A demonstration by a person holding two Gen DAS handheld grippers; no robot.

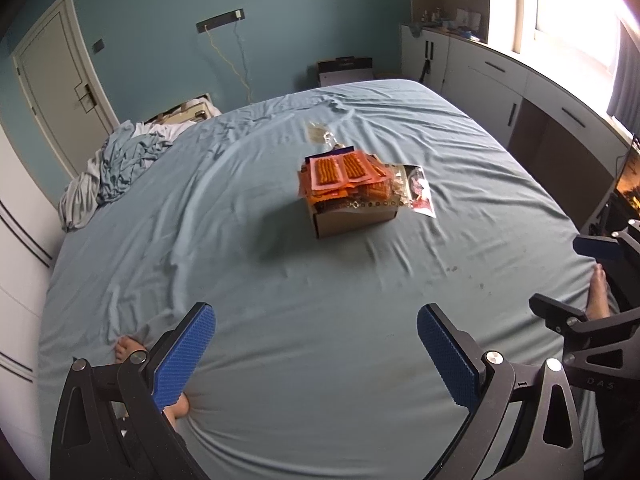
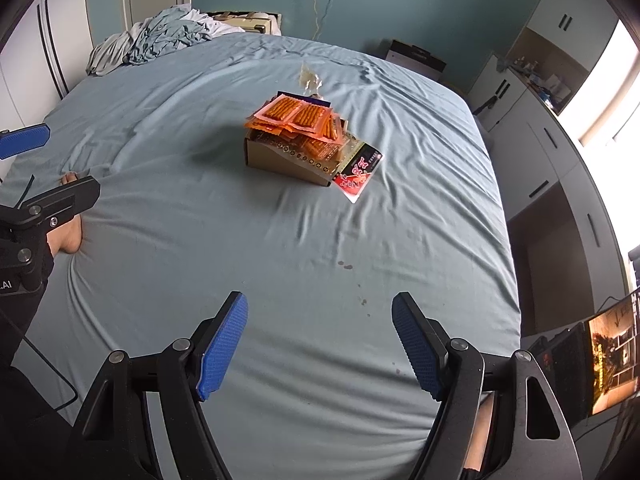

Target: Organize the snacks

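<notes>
While we hover over the near end of the bed [image 1: 280, 360], both tools sit wide apart from the goods: our left gripper [image 1: 316, 356] has its blue pads spread with only wrinkled sheet between them, and our right gripper [image 2: 320, 344] is spread just the same, nothing pinched. Up the middle of the mattress stands the cardboard box [image 2: 280, 162], heaped past its rim with orange snack packets [image 2: 298, 116] that overhang its top edges. A red and black packet [image 2: 358, 174] leans off the box's right corner and spills onto the sheet, and a clear bag [image 2: 310, 78] lies just behind the box, toward the far edge. We have a broad stretch of bare sheet between our fingers and that box, open on both sides. Off to the far left corner a crumpled blanket [image 2: 156, 38] bunches at the bed's edge, well apart from the snacks. Along the right side the mattress edge runs close beside white cabinets [image 2: 560, 152], a narrow gap there. A bare foot [image 1: 598, 292] rests at the bed's right edge in the left wrist view, near our right tool.
</notes>
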